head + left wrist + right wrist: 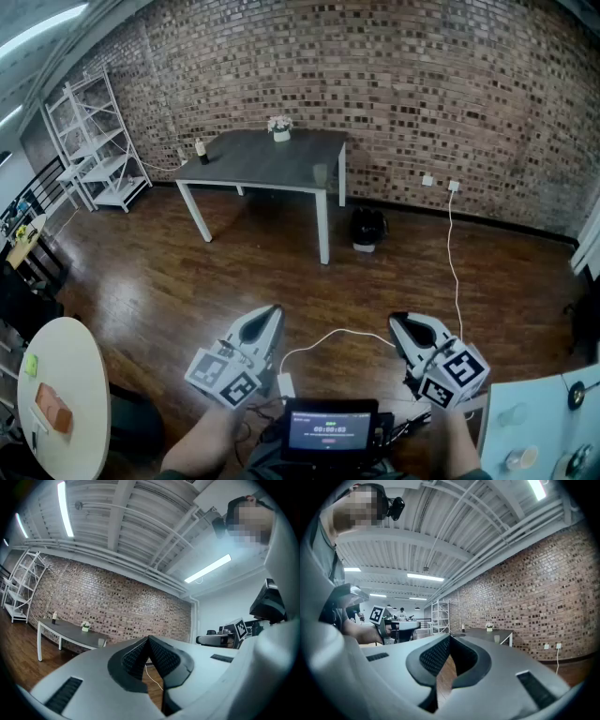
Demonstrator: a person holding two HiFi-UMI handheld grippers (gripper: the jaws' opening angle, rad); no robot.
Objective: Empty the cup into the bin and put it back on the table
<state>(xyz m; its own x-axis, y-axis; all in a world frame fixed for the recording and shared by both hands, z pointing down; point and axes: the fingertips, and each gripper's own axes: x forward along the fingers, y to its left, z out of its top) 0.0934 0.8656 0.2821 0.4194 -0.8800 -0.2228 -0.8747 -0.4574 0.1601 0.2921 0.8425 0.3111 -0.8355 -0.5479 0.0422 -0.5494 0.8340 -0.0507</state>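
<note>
You are holding left gripper [273, 312], right gripper [397, 322] closed, empty; risk: reaching cup [322, 174] unopened, knocking it off desk [262, 150].

I count one dark table [272, 155] carrying one cup [321, 173], one bottle [200, 150] and one small flower pot [280, 128]. There is one black bin [367, 228] on the floor [187, 281], one white shelf rack [94, 141] by the brick wall [422, 84], and two wall sockets [427, 180]. Nearer me are two grippers, the left gripper [272, 312] and the right gripper [398, 322], one small screen [330, 429], and one round white table [70, 361] with one orange block [53, 408].
</note>
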